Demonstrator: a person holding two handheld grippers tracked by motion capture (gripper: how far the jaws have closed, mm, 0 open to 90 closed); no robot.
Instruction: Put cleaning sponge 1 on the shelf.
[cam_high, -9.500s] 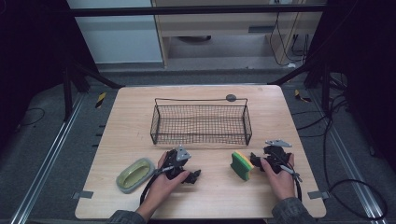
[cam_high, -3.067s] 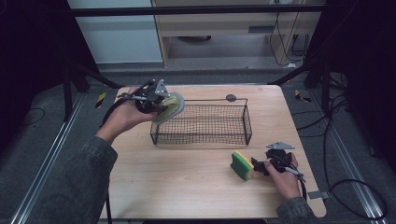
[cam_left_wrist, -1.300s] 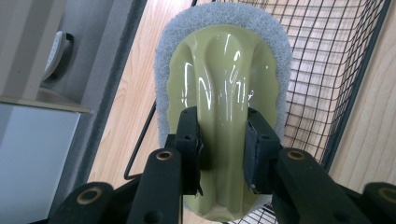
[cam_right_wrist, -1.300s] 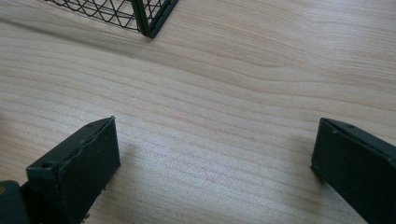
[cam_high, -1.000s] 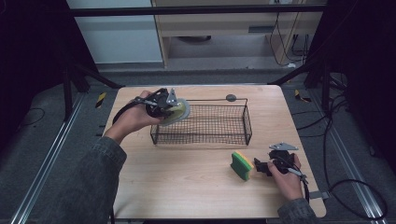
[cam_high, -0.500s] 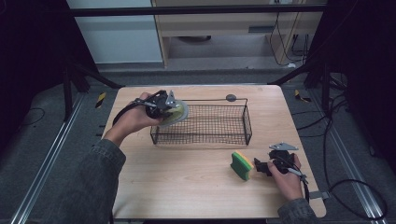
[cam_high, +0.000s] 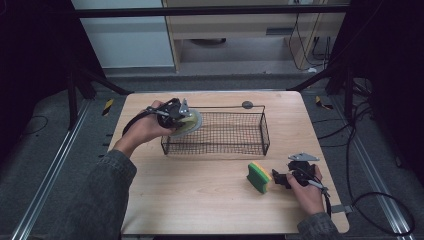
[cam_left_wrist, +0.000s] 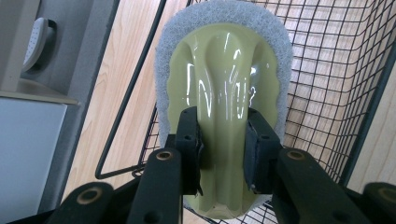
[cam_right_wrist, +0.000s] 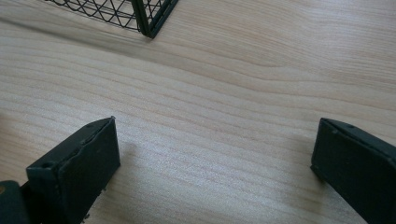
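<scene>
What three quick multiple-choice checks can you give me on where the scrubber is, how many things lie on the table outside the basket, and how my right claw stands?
1. Where is the pale green scrubber?
A. flat on the table
B. held at the left end of the wire basket
C. beside the sponge

2. How many loose cleaning items lie on the table outside the basket?
A. one
B. two
C. three

3. How does the right claw stand?
A. shut on the sponge
B. shut on nothing
C. open over bare wood

Answers:
1 B, the left claw pinches its handle ridge at the basket's rim.
2 A, the yellow and green sponge alone.
3 C, its jaws stand wide apart with wood grain between them.
</scene>
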